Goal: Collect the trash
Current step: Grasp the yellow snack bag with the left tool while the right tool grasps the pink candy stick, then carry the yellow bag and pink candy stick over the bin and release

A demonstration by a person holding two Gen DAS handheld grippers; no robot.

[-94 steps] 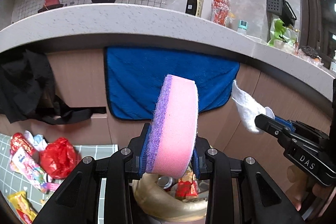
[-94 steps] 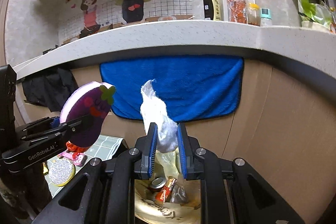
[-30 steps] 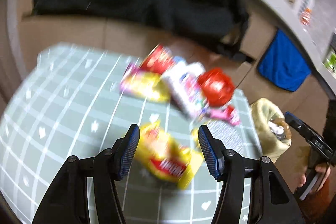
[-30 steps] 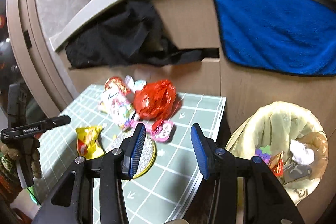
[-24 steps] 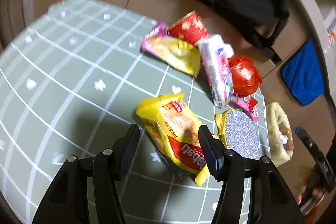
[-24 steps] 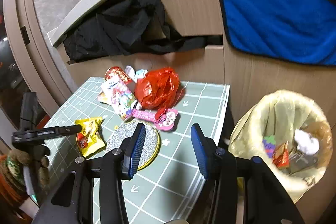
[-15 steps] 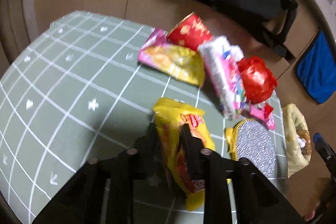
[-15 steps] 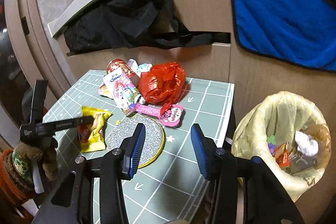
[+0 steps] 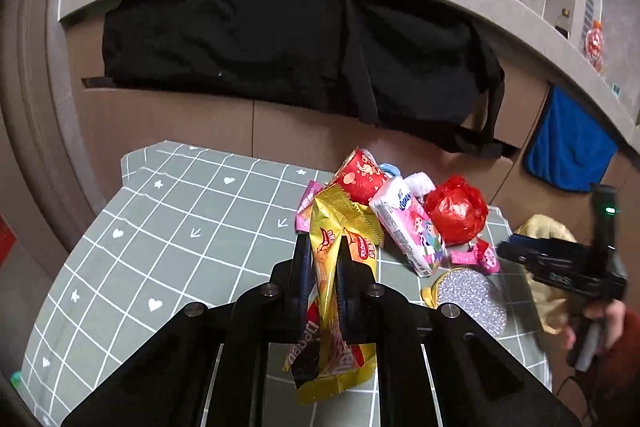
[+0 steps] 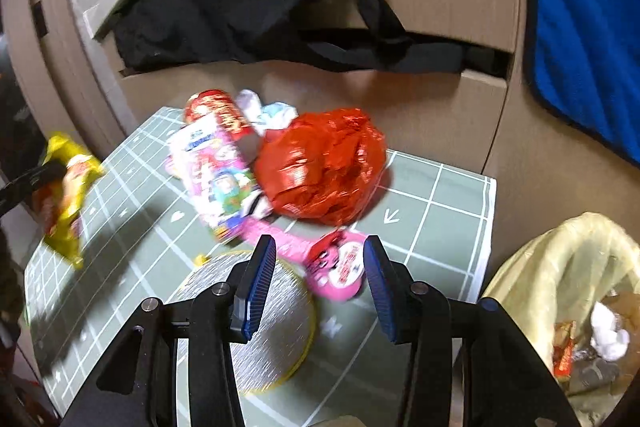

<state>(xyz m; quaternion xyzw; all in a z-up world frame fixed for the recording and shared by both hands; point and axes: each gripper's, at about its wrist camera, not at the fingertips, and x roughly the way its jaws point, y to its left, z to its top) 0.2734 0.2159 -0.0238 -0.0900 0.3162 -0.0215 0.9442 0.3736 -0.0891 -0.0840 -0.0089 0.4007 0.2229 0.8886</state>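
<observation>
Left wrist view has the left gripper [image 9: 325, 267] clamped tight on a yellow wafer wrapper [image 9: 336, 227], which stands up between the pads and hangs down beneath them, clear of the green grid mat [image 9: 168, 227]. Just beyond the tips and to their right lies the rest of the litter: a red snack pouch [image 9: 360, 179], a white-and-pink tissue pack [image 9: 412, 227], a crumpled red bag [image 9: 456, 213], a pink wrapper [image 9: 476, 255] and a glittery round pad [image 9: 472, 301]. Far right, a hand [image 9: 600, 323] holds the other tool in front of the lined trash bin [image 9: 544, 227].

From the right wrist view, the right gripper [image 10: 316, 281] stands half open with nothing pinched; the pink wrapper [image 10: 336, 267] lies on the mat between its fingers, the glittery pad [image 10: 260, 319] under the left finger, the red bag [image 10: 324, 167] just ahead. The bin [image 10: 560, 267] sits to its right, with scraps inside.
</observation>
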